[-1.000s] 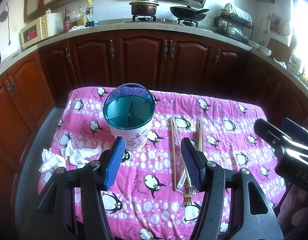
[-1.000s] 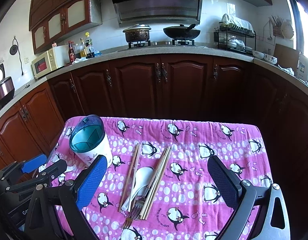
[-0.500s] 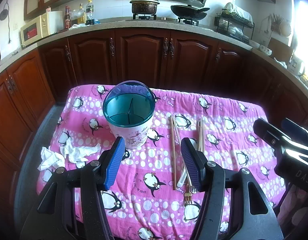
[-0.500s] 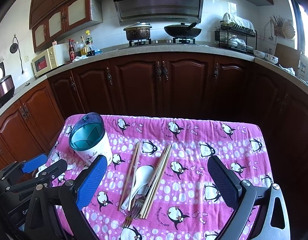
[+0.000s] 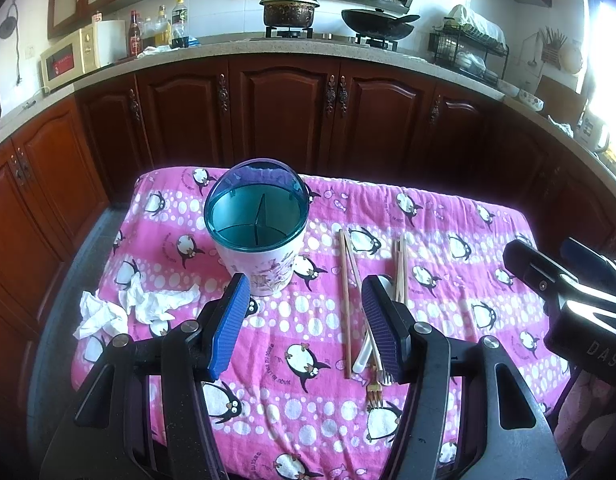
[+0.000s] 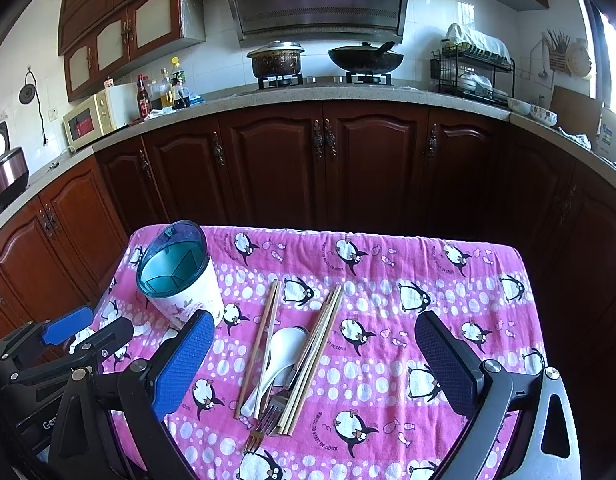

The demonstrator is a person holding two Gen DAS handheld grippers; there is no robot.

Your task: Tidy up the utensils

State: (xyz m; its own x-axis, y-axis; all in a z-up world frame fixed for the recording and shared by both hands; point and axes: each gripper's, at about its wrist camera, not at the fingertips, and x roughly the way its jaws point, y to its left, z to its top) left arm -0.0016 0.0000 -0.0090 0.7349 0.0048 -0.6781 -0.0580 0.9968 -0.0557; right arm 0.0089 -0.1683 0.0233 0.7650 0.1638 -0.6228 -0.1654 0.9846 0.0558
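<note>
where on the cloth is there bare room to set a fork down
Bare cloth lies right of the pale chopsticks, out to the table's right edge, and along the far edge behind them. Crowded: the spoon and fork pile at centre, the utensil holder and tissues on the left.

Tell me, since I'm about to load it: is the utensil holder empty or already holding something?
Empty. The utensil holder stands upright, and only its bare teal dividers show inside; nothing sticks out.

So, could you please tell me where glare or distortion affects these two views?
Left wrist view: window at right blown out, counter edge bowed by fisheye; right wrist view: similar bowing, milder window glare, and the utensil holder and spoon stay sharp.
</note>
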